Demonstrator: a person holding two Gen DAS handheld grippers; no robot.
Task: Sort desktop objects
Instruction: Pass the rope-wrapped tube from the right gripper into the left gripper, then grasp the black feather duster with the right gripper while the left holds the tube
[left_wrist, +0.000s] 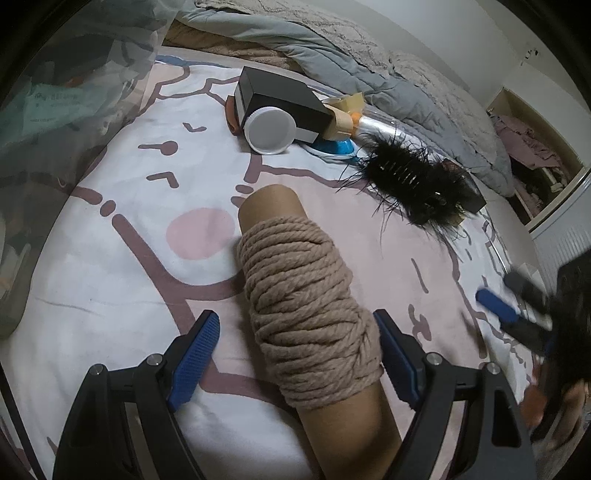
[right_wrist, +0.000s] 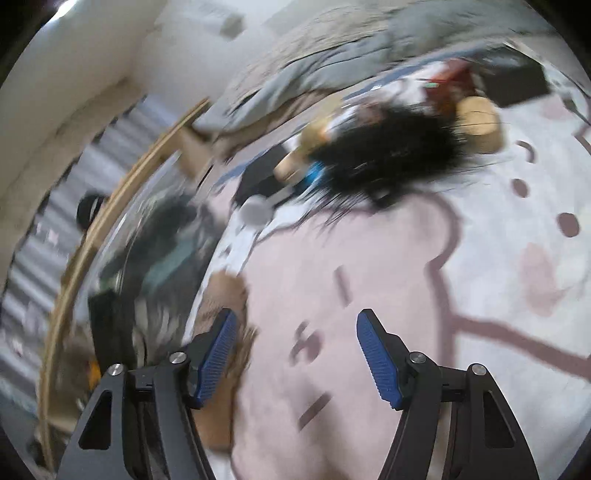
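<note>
Pink-and-white printed bedsheet (left_wrist: 110, 280) underneath, grey quilt (left_wrist: 332, 55) bunched behind. Left tongs (left_wrist: 295, 354) spread apart around a rope-wound cardboard tube (left_wrist: 306, 314), right pad touching the rope, left pad clear. Right tongs (right_wrist: 297, 354) apart and empty over the sheet, view blurred. Beyond the tube: black box (left_wrist: 280, 99), white jar (left_wrist: 269, 129), black feathery clip (left_wrist: 410, 184).
</note>
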